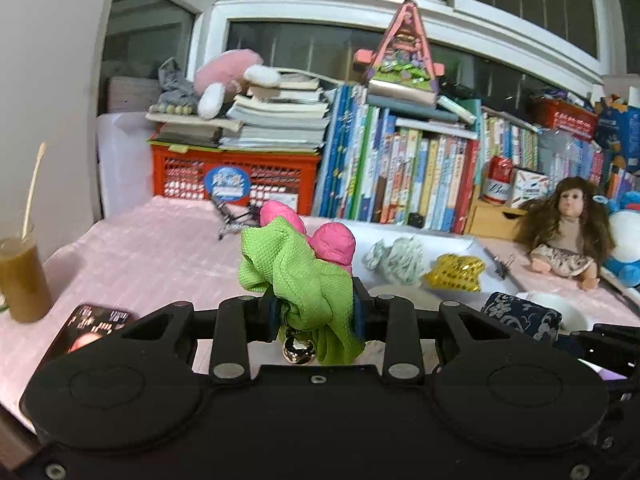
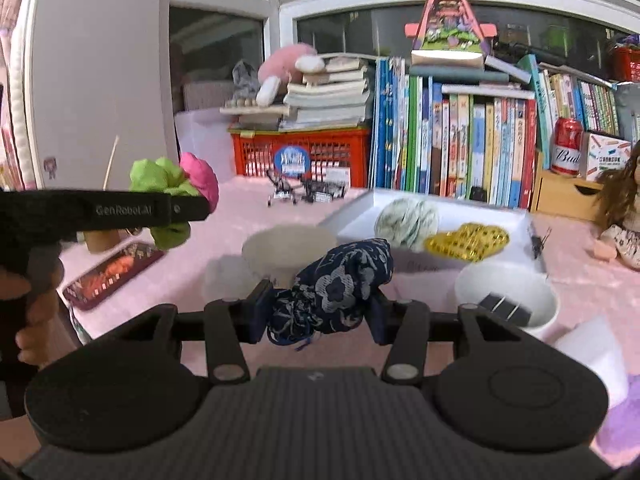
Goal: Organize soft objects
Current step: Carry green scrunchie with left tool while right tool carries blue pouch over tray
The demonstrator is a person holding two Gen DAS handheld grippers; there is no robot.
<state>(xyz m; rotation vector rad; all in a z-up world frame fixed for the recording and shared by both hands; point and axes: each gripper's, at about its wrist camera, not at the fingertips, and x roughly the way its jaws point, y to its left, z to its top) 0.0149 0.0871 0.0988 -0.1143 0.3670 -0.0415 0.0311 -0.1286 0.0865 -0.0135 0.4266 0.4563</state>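
Two soft things, a pale scrunchie [image 2: 408,222] and a gold one [image 2: 466,241], already lie in the white tray [image 2: 356,210]. The left tool [image 1: 316,310] pinches a green-and-pink scrunchie [image 1: 294,264]; the right tool [image 2: 318,312] pinches a navy floral pouch [image 2: 336,284], both above the surface [image 2: 224,248], seemingly tray-bound.

"GenRobot.AI" on left gripper [image 2: 192,208], "Bud" on red can [image 2: 567,146]

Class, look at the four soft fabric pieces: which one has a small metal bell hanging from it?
The green and pink scrunchie, held in the left gripper's fingers; a silver bell dangles beneath it. The navy floral, pale green-white and gold ones show none.
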